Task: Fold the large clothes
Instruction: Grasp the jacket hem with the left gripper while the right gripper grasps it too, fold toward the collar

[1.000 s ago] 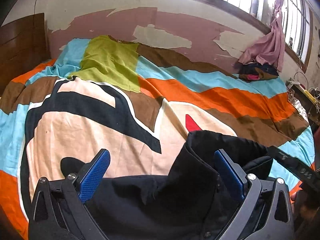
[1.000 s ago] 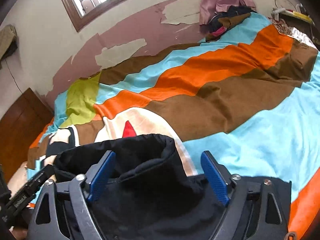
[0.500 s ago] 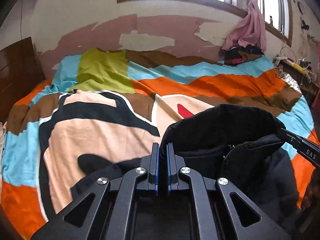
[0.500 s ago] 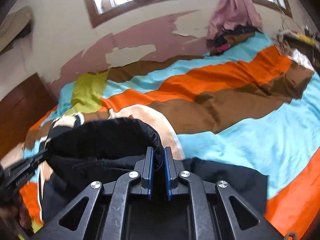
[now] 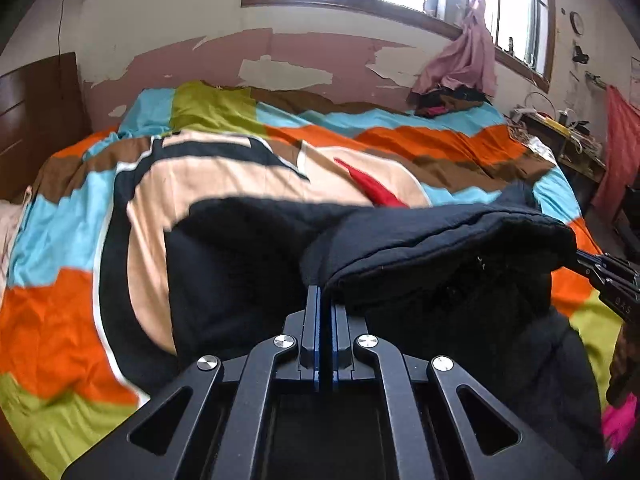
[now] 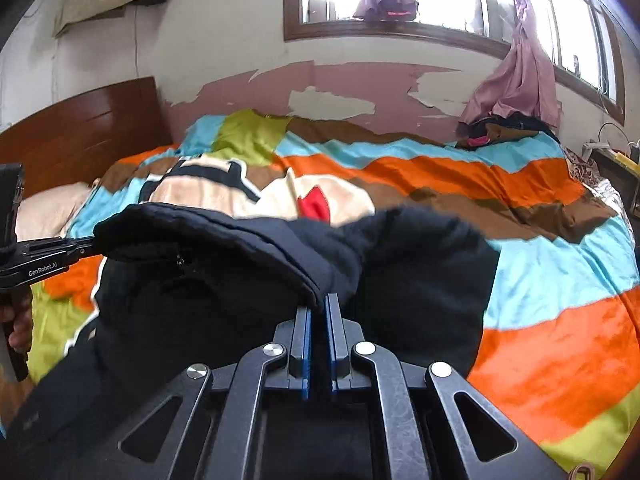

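A large black padded jacket (image 5: 440,248) hangs lifted above the colourful striped bedspread (image 5: 72,312). My left gripper (image 5: 325,296) is shut on one end of its thick edge. My right gripper (image 6: 318,304) is shut on the other end of the same edge of the jacket (image 6: 224,248). The edge is stretched between the two grippers. The rest of the jacket droops down to the bed. The right gripper shows at the right edge of the left wrist view (image 5: 612,280). The left gripper shows at the left edge of the right wrist view (image 6: 40,260).
A wooden headboard (image 6: 80,136) stands at the left. A pile of clothes (image 6: 500,132) lies at the bed's far right corner under a pink curtain (image 6: 516,76). A cluttered side table (image 5: 560,136) stands at the right. A peeling wall (image 5: 300,64) backs the bed.
Both grippers went from open to shut on the jacket's edge, then rose with it, pulling the edge taut and lifting the jacket off the bedspread.
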